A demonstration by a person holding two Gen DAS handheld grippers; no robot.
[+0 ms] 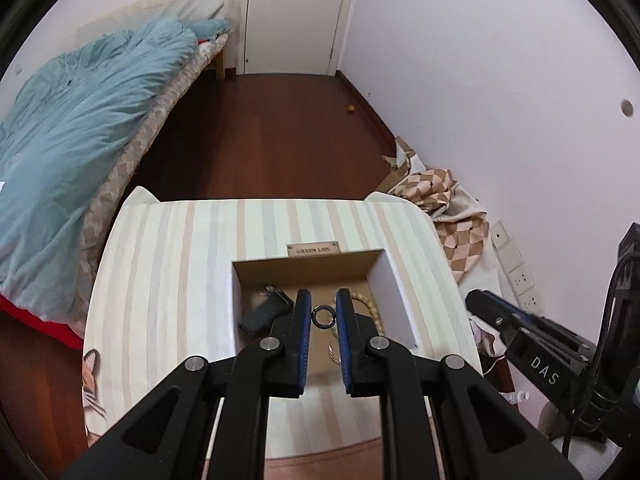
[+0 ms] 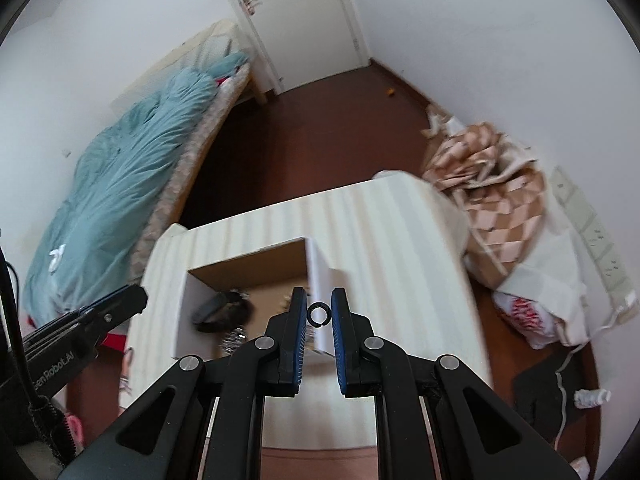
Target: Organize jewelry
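Our left claw (image 1: 323,308) stands narrowly parted directly above the open box (image 1: 380,276); its jewelry lies just beneath, while the right claw (image 2: 319,308), equally narrow, hovers aside.

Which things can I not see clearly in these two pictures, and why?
Left wrist view: the label plate on the striped box is too small to read.
Left wrist view: the left gripper covers part of the beaded bracelet; the black object beside it is blurred.
Right wrist view: motion blur smears the box contents; the right gripper hides the box's front edge.
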